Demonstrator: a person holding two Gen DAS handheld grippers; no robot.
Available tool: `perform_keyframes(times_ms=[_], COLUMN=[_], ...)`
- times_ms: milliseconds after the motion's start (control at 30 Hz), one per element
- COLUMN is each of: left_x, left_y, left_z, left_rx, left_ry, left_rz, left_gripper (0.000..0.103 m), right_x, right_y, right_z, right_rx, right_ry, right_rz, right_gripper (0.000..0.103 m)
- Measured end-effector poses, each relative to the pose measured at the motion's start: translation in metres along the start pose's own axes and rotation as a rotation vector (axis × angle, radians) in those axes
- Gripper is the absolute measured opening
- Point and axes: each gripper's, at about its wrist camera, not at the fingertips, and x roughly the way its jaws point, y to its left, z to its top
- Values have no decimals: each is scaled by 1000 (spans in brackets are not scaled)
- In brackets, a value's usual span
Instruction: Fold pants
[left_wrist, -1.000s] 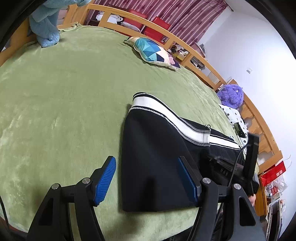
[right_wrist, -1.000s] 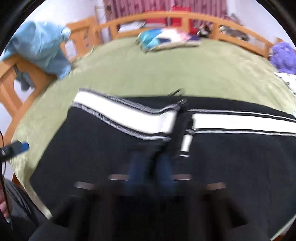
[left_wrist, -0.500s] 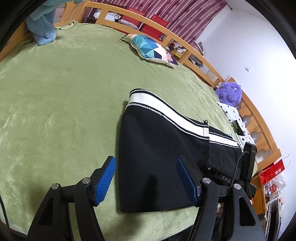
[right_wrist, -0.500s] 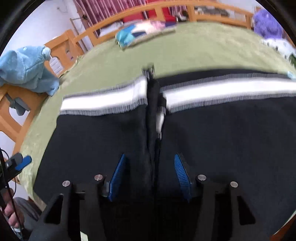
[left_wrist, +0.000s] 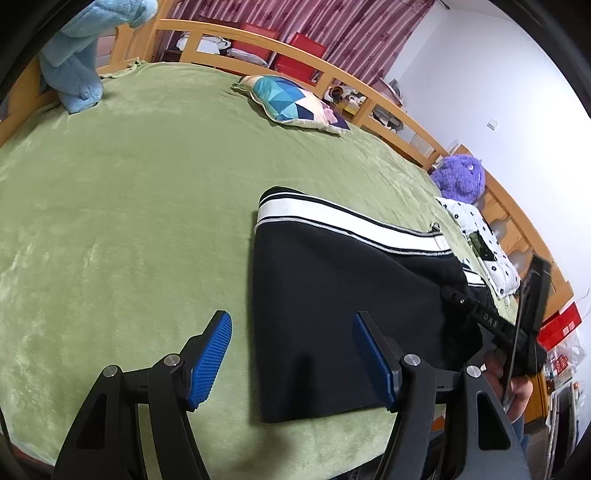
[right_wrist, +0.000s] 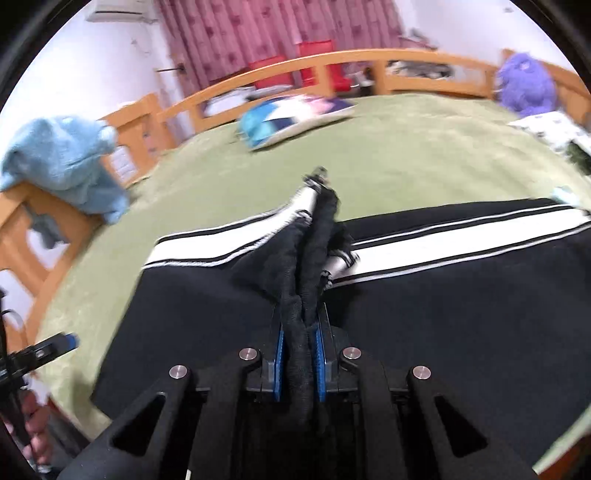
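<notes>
Right fingers (right_wrist: 320, 363) clenched on a bunched ridge of the pants (right_wrist: 461, 314); left fingers (left_wrist: 212, 363) released, spread wide.

Nearest me, my left gripper (left_wrist: 295, 358) hangs with its jaws apart over the pants' (left_wrist: 332, 314) near hem corner, one blue pad above bare green blanket (left_wrist: 129, 221), the other above black cloth. My right gripper (right_wrist: 299, 363) pinches a raised fold at the pants' middle, the fabric pulled up into a peak toward the white stripe. The pants lie flat on the blanket near its front edge, with broad bare blanket beyond and left of them. Past the pants I count one patterned pillow (left_wrist: 295, 103), one blue plush (left_wrist: 77, 62) on the wooden rail (left_wrist: 369, 92), one purple plush (left_wrist: 460, 179). Only the left view shows the right gripper's body from outside; only the right view shows the clamped fold.
</notes>
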Motion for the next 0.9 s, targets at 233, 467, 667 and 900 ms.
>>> perform_keyframes(times_ms=[233,467,667,900], left_x=[20,53,69,68], left_y=[-23,-25,-24,-14], left_z=[-6,-21,-39,-28], left_rx=[46,56,67,6], left_ry=[50,145,205,164], left_rz=[6,80,119,71], left_gripper=[66,66,68,60], right_x=[37,-6,-2,-52], right_y=[-30,-25,-23,-49], right_z=[-8,-28,-51,-43], right_rx=[27,10,-108,-9], right_ry=[147,72,128,-19], right_rz=[-95,-52,-128,-118], right_gripper=[34,52,51,51])
